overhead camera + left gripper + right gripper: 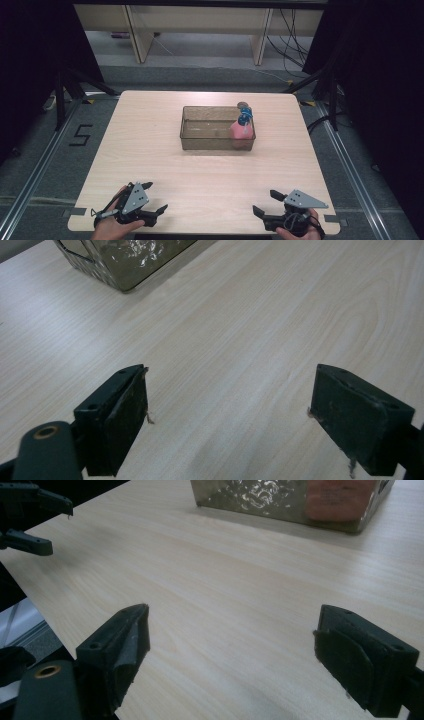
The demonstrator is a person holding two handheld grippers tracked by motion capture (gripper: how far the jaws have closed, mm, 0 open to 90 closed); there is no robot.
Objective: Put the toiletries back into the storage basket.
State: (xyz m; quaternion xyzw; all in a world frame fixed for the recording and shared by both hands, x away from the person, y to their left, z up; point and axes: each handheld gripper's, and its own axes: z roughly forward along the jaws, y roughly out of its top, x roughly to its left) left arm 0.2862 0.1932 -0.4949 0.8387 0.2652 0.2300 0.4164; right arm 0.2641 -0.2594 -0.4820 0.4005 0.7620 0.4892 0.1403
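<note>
Clearly both tools sit idle at the near edge of the table (pixel 150 150): the left tool (pixel 159 212) and the right tool (pixel 260 212) each have their jaws spread wide with nothing between them, as both gripper views show bare wood in the gap. The thing nearest to hand is a pink bottle with a blue top (pixel 242 127), standing upright in the right end of a clear rectangular bin (pixel 200 142) near the table's middle, well apart from both tools. From here the likeliest trouble, I judge, is the bin itself: it looks light, so a tool that clips its near wall or right corner on the way in could shove it across the table or tip the bottle against the wall. The bottle stands close to the bin's right and near walls, leaving little room for a jaw on those sides; a reach from above or from the bin's open left part looks safer. Between the tools and the bin the table is bare, giving free room, though the right tool hovers just at the table's front edge.
</note>
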